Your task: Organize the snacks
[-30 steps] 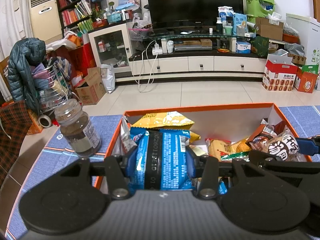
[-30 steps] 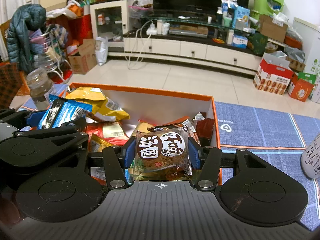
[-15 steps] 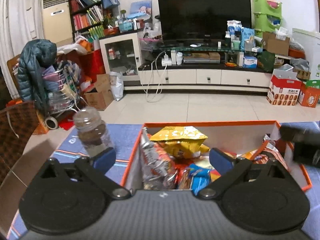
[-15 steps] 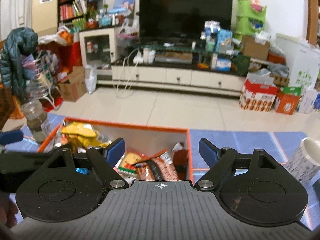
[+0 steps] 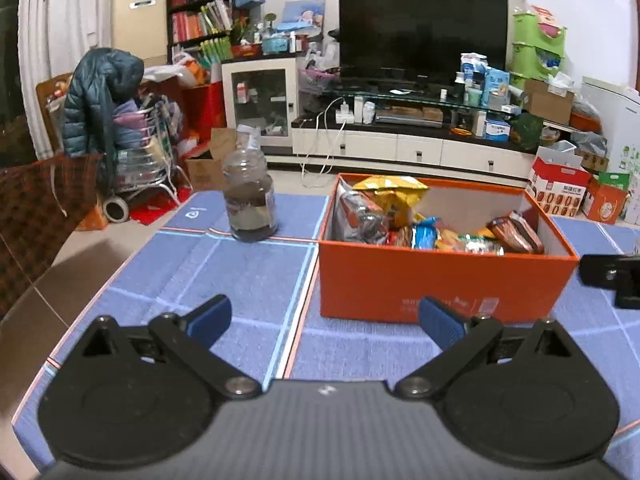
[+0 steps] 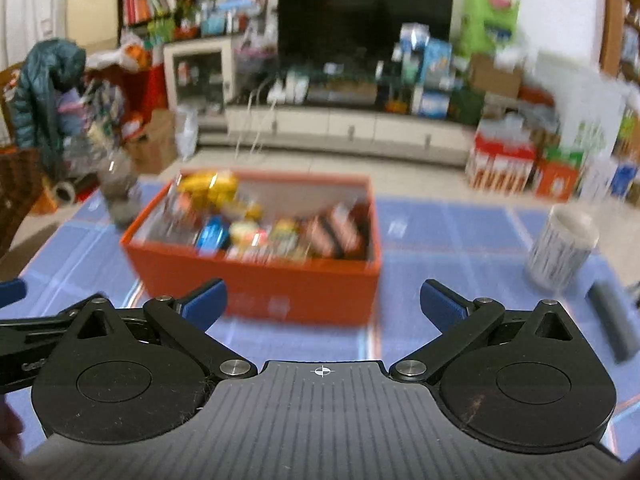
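The left tool (image 5: 325,319) hangs with its blue-padded fingers (image 5: 209,315) spread wide apart and nothing between them, above the blue checked cloth of the table (image 5: 224,276). Ahead of it and a little to its right stands the orange box (image 5: 440,280), its near wall just beyond the right fingertip. The box holds the snacks: a yellow bag (image 5: 390,192) upright at the far left corner, a silver-and-red packet (image 5: 358,218) leaning beside it, a blue packet (image 5: 426,234) in the middle, and a brown packet (image 5: 518,232) tilted against the right end. Ahead and to the left of this tool, just beside the box's left wall but apart from it, a glass jar (image 5: 250,196) with dark contents stands upright.

The right tool (image 6: 322,306) is likewise spread wide and holds nothing. Its view is motion-blurred. The orange box (image 6: 256,280) sits ahead and slightly left of it, the snacks inside showing only as smeared colours. Well off to its right a white mug (image 6: 560,248) with dark markings stands upright on the table, and nearer, a dark grey bar-shaped object (image 6: 612,326) lies on the cloth. Part of the left tool shows at the left edge of this view.
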`<state>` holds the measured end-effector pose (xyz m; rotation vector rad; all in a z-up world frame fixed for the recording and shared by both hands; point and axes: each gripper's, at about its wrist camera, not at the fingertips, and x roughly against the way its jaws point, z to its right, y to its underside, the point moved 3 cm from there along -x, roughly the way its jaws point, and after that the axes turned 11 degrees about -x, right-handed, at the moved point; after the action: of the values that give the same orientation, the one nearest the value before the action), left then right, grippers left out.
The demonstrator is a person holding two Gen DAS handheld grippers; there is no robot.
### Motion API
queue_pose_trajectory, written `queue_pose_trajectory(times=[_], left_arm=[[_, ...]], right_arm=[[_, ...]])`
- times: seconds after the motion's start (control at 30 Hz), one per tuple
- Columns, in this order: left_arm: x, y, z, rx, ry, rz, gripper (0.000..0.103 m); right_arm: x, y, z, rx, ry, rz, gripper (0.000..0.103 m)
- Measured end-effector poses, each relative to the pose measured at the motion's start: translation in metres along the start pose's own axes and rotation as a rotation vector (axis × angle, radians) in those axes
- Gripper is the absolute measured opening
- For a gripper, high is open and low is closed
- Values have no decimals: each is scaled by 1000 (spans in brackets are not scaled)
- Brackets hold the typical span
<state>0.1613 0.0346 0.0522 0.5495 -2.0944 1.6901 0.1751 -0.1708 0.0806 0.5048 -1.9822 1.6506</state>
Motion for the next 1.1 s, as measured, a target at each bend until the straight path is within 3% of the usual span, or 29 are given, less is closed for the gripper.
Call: queue_pose_trajectory(times=[0.13, 0.4, 0.83, 1.1], left_arm=[[0, 1, 3, -57, 0, 0, 98], [-17, 2, -6, -39, -6, -28, 98], [-32, 10, 24, -98, 14, -108, 98], [-37, 10, 35, -117, 13, -136, 98]], right_arm=[[0, 3, -14, 12, 31, 9, 96], [-19, 8, -39, 40, 28, 5, 96], [-52, 27, -19, 34, 76, -148, 96], [-59, 30, -15, 44, 85, -180, 96]])
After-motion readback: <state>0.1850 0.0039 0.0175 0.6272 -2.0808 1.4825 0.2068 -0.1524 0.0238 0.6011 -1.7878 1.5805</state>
